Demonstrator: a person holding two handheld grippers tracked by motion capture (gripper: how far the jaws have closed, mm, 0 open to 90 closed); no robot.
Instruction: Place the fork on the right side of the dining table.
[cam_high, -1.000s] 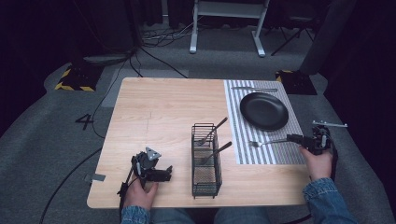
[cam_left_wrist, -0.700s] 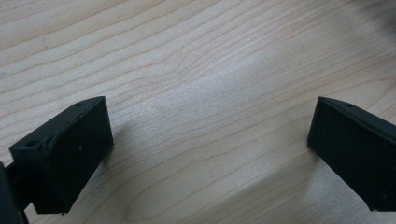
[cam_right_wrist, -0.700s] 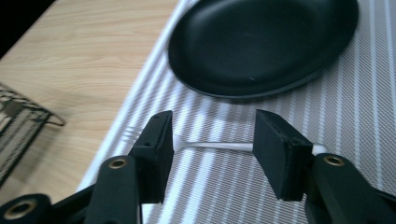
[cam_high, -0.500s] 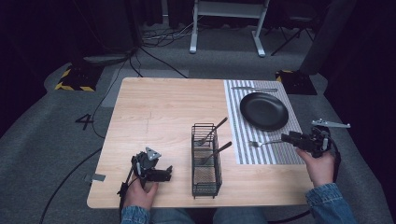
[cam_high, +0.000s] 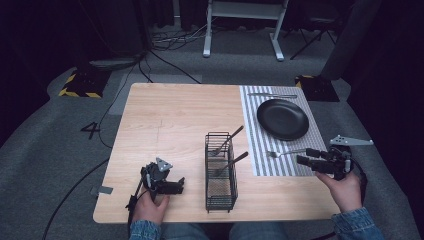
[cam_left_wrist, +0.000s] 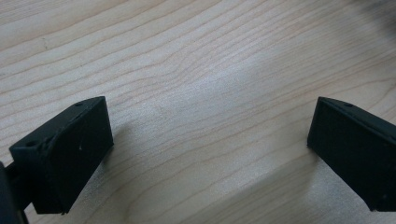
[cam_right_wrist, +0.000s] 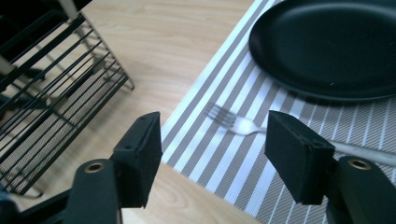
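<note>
Right gripper view shows the right gripper (cam_right_wrist: 212, 149), fingers just opened apart and empty, above the fork (cam_right_wrist: 233, 122) on the striped placemat (cam_right_wrist: 205, 144) at centre frame.

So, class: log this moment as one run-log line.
right gripper: open, empty | fork: on placemat | left gripper: open, on table

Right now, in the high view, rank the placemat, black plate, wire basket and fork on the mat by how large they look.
1. Striped placemat
2. Wire basket and black plate: look alike in size, so not ranked apart
3. Fork
</note>
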